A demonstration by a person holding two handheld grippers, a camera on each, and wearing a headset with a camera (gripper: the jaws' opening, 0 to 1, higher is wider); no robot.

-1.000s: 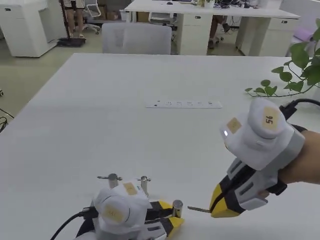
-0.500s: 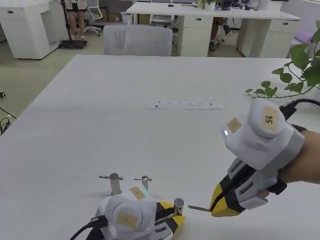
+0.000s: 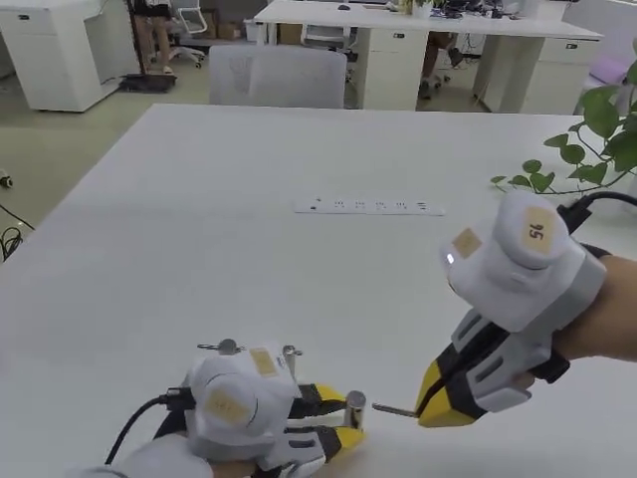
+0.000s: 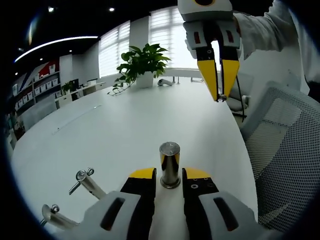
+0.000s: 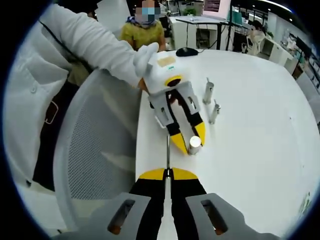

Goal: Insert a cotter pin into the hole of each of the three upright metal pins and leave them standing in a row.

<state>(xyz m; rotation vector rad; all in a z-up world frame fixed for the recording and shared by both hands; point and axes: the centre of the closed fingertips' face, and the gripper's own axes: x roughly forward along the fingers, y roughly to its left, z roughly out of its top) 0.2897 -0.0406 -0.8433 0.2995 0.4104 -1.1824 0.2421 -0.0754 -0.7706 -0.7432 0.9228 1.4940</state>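
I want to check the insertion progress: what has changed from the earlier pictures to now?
Almost nothing. The left tool shifted a little, its jaws staying around the third metal pin. The right tool kept the cotter pin, tip just short of that pin. The two finished pins stayed upright.

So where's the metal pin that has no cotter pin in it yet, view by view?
Head view: bare metal pin, bottom centre, between the left hand-held gripper's yellow jaws.
Left gripper view: bare metal pin low centre, upright between that view's own jaws.
Right gripper view: bare metal pin mid-frame, at the left hand-held gripper's yellow tips.
Shared landmark: the two fitted pins beside it.
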